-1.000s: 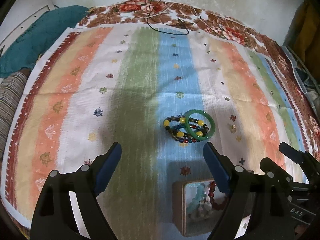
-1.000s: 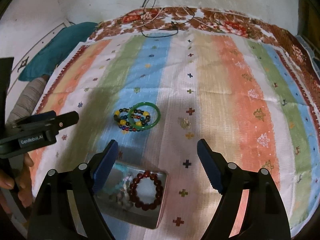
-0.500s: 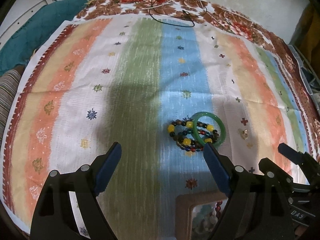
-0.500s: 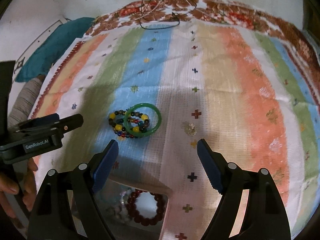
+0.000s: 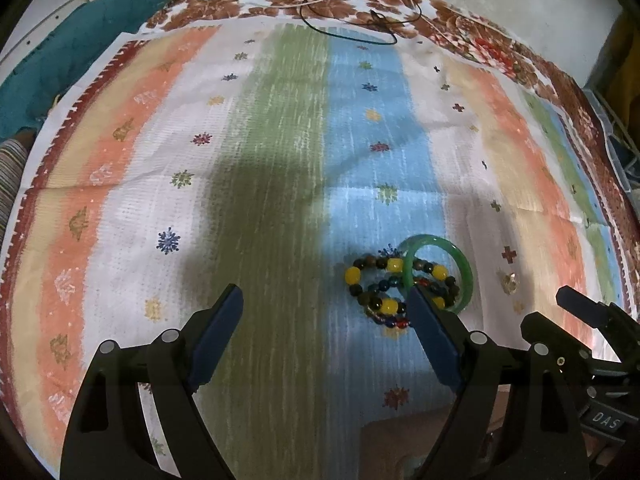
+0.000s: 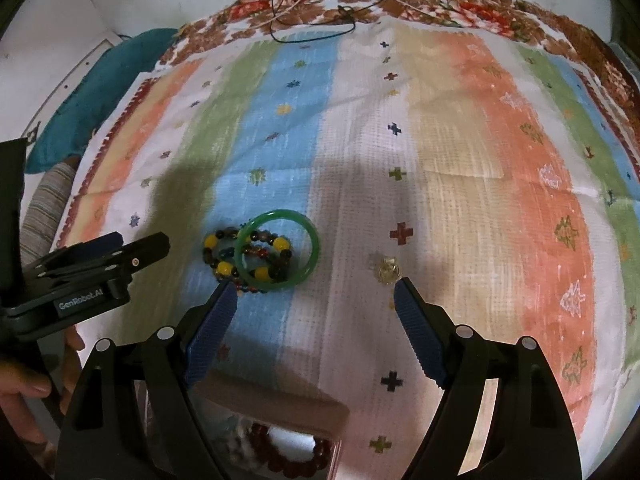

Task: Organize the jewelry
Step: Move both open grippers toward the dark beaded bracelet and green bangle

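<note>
A green bangle (image 6: 310,240) lies on the striped cloth, overlapping beaded bracelets with yellow and dark beads (image 6: 224,268). It shows in the left wrist view too (image 5: 466,270), with the beads (image 5: 374,284) beside my left gripper's right fingertip. A small clear ring (image 6: 387,270) lies to the bangle's right; it also shows in the left view (image 5: 509,283). A metal box (image 6: 280,404) holding a dark red bead bracelet (image 6: 292,462) sits under my right gripper. My left gripper (image 5: 324,300) is open and empty. My right gripper (image 6: 314,294) is open and empty, just short of the bangle.
The striped cloth (image 5: 280,160) covers a bed with a floral border. Black and white cables (image 5: 352,12) lie at the far edge. A teal pillow (image 5: 68,52) sits at the far left. The left gripper shows in the right wrist view (image 6: 92,268).
Both grippers have moved forward toward the bangle and beads. The box has slid toward the bottom edge of both views. Both grippers stay open.
</note>
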Available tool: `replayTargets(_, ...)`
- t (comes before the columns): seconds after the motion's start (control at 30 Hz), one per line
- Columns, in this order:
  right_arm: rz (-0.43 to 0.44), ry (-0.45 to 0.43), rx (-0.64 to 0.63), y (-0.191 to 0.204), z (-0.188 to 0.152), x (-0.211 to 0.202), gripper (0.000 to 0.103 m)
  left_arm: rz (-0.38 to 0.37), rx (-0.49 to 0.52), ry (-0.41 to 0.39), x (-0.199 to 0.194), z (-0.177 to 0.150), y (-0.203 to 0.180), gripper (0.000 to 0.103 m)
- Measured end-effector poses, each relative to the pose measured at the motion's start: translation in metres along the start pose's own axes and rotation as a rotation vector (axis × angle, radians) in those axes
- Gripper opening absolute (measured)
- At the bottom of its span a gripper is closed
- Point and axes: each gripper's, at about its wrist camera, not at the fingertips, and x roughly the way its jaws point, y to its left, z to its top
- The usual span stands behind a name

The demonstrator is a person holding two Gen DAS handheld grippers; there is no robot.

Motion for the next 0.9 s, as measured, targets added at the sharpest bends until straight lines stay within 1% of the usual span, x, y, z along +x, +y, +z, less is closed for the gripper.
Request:
replayTargets(0.2, -0.014, 0.014, -0.009, -0.001, 0.007, 0.013, 0.081, 0.008, 0.016, 0.010, 0.012, 0.004, -0.002, 0.083)
replayTargets(0.3, -0.017, 0.010, -0.024, 0.000, 0.012, 0.017, 0.081, -0.005, 0.026, 0.009, 0.016, 0.007, -0.003, 0.083)
replayTargets(0.43, -0.028, 0.015, -0.029, -0.001, 0.017, 0.024, 0.081, -0.004, 0.038, 0.004, 0.023, 0.010, -0.002, 0.083)
replayTargets(0.6, -0.040, 0.040, -0.044, -0.002, 0.021, 0.039, 0.081, 0.006, 0.041, 0.026, 0.035, 0.013, 0.000, 0.082)
replayTargets(0.7, -0.039, 0.052, -0.052, -0.002, 0.024, 0.045, 0.080, 0.011, 0.061, 0.043, 0.043, 0.012, -0.002, 0.081)
replayTargets(0.73, -0.038, 0.056, -0.054, -0.002, 0.025, 0.047, 0.076, 0.016, 0.066, 0.044, 0.044, 0.013, -0.003, 0.081)
replayTargets(0.8, -0.042, 0.067, -0.065, 0.000, 0.027, 0.051, 0.071, 0.019, 0.068, 0.046, 0.047, 0.014, -0.003, 0.081)
replayTargets(0.9, -0.049, 0.077, -0.079, 0.001, 0.029, 0.056, 0.070, 0.022, 0.069, 0.053, 0.051, 0.016, -0.003, 0.081)
